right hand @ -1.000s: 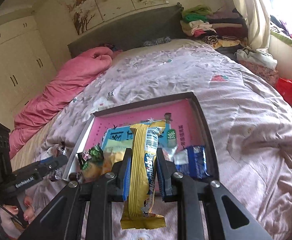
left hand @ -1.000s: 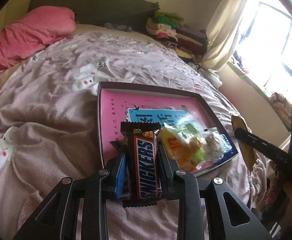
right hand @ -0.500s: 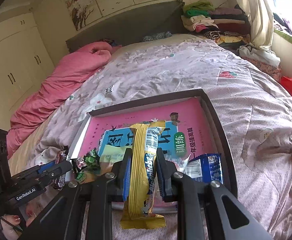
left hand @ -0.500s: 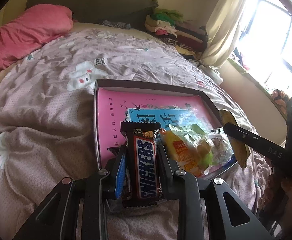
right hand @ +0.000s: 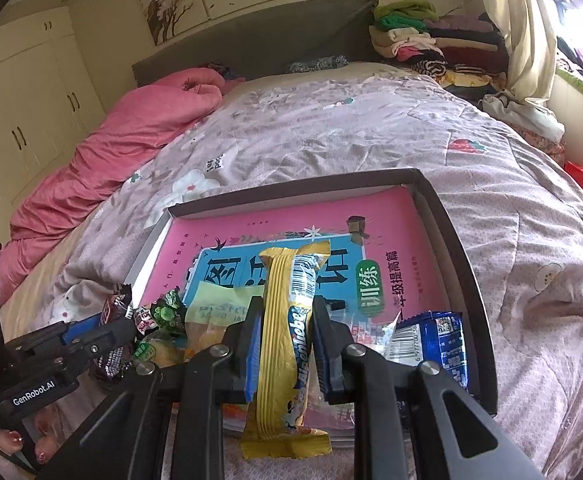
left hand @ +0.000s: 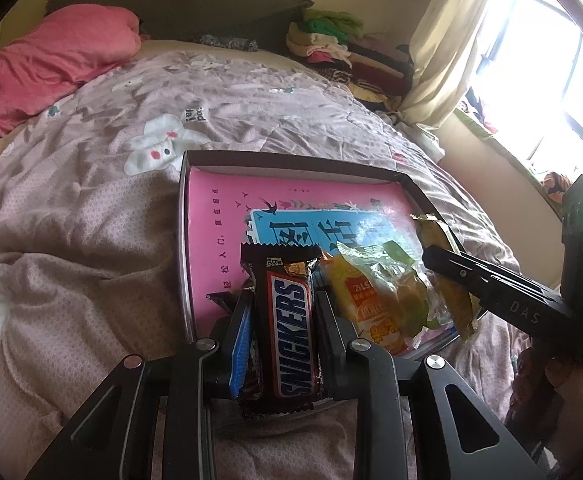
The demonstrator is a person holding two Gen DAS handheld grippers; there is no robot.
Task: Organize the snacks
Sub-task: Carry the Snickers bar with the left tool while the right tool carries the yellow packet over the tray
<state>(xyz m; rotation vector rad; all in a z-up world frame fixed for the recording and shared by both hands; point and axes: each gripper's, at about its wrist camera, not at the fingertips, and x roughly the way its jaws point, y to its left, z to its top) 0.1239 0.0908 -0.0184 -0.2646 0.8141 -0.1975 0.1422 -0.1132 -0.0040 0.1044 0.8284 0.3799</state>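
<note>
Over the last second both grippers were brought in over the dark shallow cardboard tray [right hand: 467,264]. Brown Snickers bar [left hand: 293,332] clamped in left gripper [left hand: 282,320], yellow wrapped bar [right hand: 287,344] clamped in right gripper [right hand: 285,330], both above the near rim; release is judged next.

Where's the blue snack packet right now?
In the right wrist view, the blue packet lies in the box's near right corner on the pink book, just right of the right gripper.
</note>
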